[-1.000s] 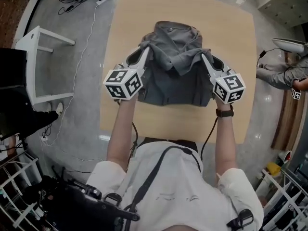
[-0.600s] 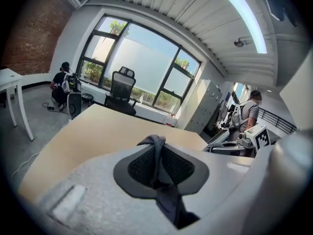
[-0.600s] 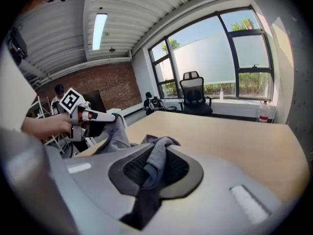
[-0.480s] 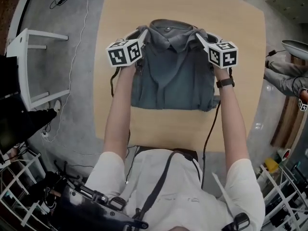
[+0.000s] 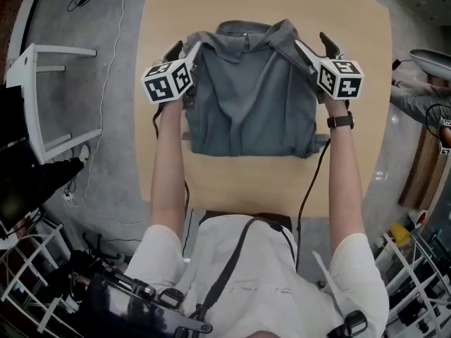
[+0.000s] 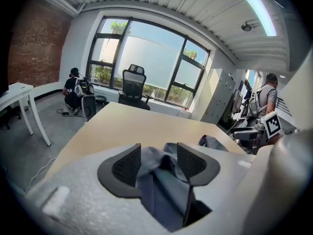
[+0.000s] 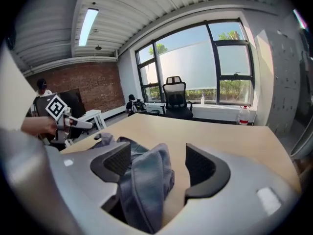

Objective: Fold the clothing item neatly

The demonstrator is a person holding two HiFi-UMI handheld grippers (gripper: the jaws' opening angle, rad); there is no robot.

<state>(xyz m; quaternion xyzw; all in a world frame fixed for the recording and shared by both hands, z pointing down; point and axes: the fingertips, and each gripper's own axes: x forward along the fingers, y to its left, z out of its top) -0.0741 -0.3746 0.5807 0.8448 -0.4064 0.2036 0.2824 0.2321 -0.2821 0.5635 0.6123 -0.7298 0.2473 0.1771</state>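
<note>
Left gripper (image 5: 185, 48) and right gripper (image 5: 313, 43) jaws have just popped open at upper frame, the shirt (image 5: 250, 97) lying loose between them: fold looks laid!

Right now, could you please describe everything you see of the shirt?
The grey collared shirt, soft cloth, lies folded into a rough rectangle on the table, collar at the far end. Its far corners sit loosely between the jaws of the left gripper and right gripper, which have just been opening.

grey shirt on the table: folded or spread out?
Folded: the grey shirt lies on the table as a compact rectangle, collar at the far edge, no sleeves spread sideways.
</note>
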